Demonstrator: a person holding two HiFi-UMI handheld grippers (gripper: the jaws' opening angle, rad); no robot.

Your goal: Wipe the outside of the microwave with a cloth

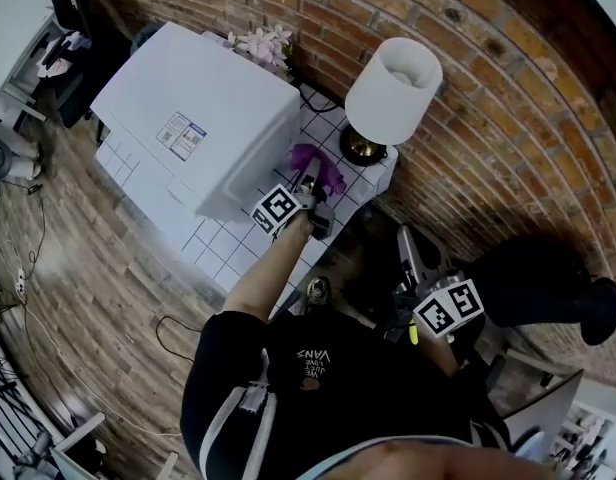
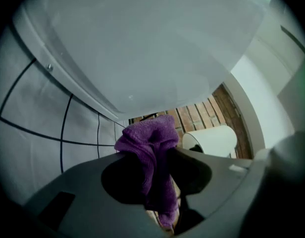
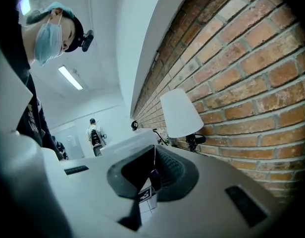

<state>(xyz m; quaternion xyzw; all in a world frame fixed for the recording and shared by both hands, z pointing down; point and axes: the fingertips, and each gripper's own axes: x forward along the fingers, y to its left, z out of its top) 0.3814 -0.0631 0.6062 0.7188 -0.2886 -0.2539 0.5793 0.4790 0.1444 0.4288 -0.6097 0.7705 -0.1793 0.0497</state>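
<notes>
The white microwave [image 1: 193, 118] stands on a white tiled counter [image 1: 223, 248]. My left gripper [image 1: 313, 180] is shut on a purple cloth [image 1: 316, 160] at the microwave's right side, near its lower edge. In the left gripper view the cloth [image 2: 151, 152] bunches out between the jaws, just below the microwave's white side [image 2: 142, 43]. My right gripper [image 1: 408, 250] hangs low to the right, off the counter, away from the microwave. Its jaws stand shut with nothing between them in the right gripper view [image 3: 153, 175].
A lamp with a white shade [image 1: 393, 86] stands on the counter's far right corner, close behind the cloth. Pale flowers [image 1: 260, 43] sit behind the microwave. A brick wall [image 1: 508, 98] runs along the back. Another person [image 3: 94, 133] stands far off.
</notes>
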